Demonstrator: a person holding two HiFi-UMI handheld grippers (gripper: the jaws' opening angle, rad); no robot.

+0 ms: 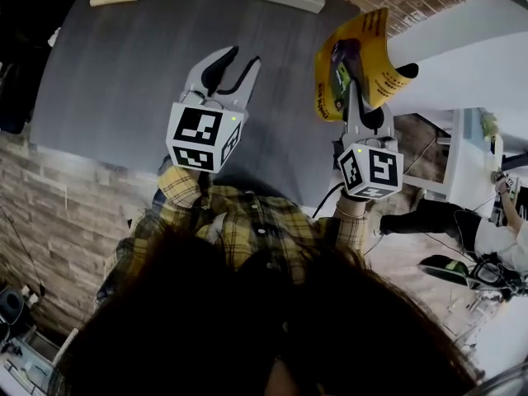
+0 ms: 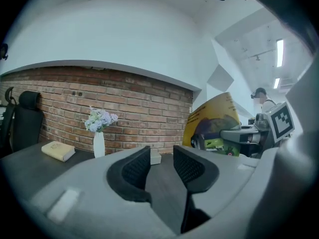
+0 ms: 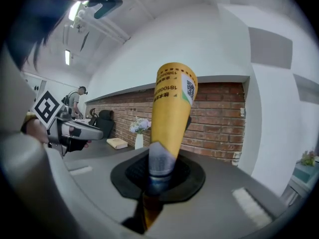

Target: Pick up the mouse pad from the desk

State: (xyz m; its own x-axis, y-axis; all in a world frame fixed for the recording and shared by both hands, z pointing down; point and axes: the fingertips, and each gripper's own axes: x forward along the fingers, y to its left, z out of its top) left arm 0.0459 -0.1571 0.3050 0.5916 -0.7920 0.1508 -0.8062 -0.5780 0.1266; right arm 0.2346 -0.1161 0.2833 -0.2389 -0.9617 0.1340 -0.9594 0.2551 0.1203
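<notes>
Rt claw (image 3: 157, 169) pinching curled yellow mouse pad (image 3: 172, 103), grey matte desk (image 1: 124, 64)

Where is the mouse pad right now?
Head view, right side: the mouse pad is clamped in the right gripper, over the right edge of the desk.
</notes>
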